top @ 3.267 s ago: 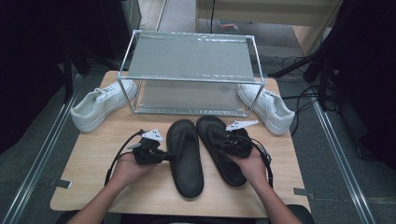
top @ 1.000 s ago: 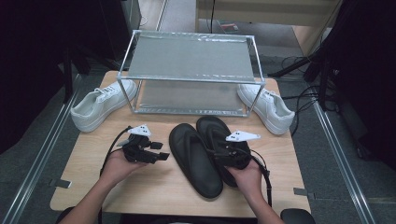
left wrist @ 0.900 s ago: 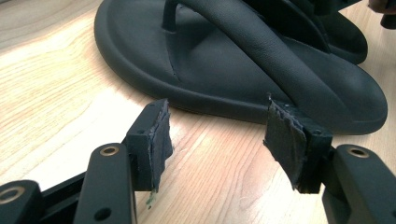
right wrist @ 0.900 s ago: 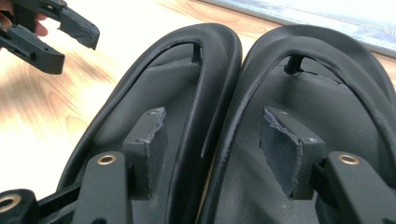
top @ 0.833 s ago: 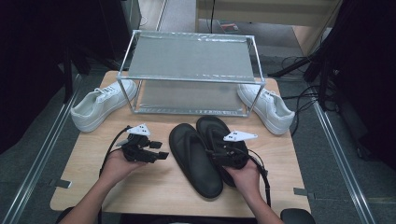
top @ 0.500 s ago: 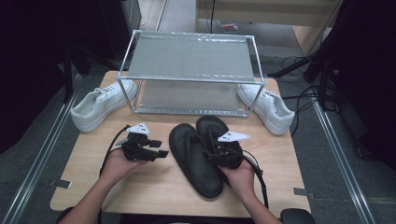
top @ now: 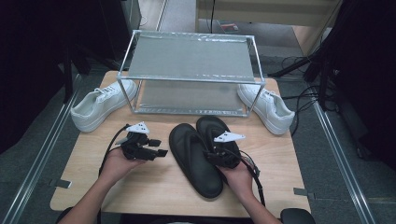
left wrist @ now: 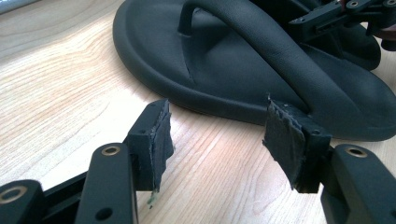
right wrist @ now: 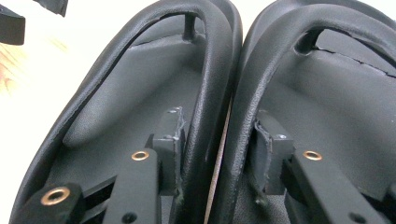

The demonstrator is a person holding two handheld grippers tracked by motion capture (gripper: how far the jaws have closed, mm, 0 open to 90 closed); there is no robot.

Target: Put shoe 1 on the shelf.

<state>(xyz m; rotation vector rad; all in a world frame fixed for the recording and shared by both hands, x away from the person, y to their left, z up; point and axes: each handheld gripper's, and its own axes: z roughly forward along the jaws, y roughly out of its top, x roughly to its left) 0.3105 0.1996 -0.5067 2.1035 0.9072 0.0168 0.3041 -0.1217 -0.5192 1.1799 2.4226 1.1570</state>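
Pinching two unbranded black sandals (top: pixel 205 151) together by their straps, right claw (right wrist: pixel 217 140) closing; left claw (left wrist: pixel 217 135) open.

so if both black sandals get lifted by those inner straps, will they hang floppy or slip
Probably flex: the straps look like thin soft loops. The right tongs, just closing, pinch both. The black sandals look thick, matte, likely light, so slipping seems unlikely, though heels may droop.

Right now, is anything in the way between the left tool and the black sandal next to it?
No, nothing visible is in the way. The left tool has its jaws open and points at the side edge of the near sandal. Just bare wooden table lies between them, and the jaws are not touching the sandal.
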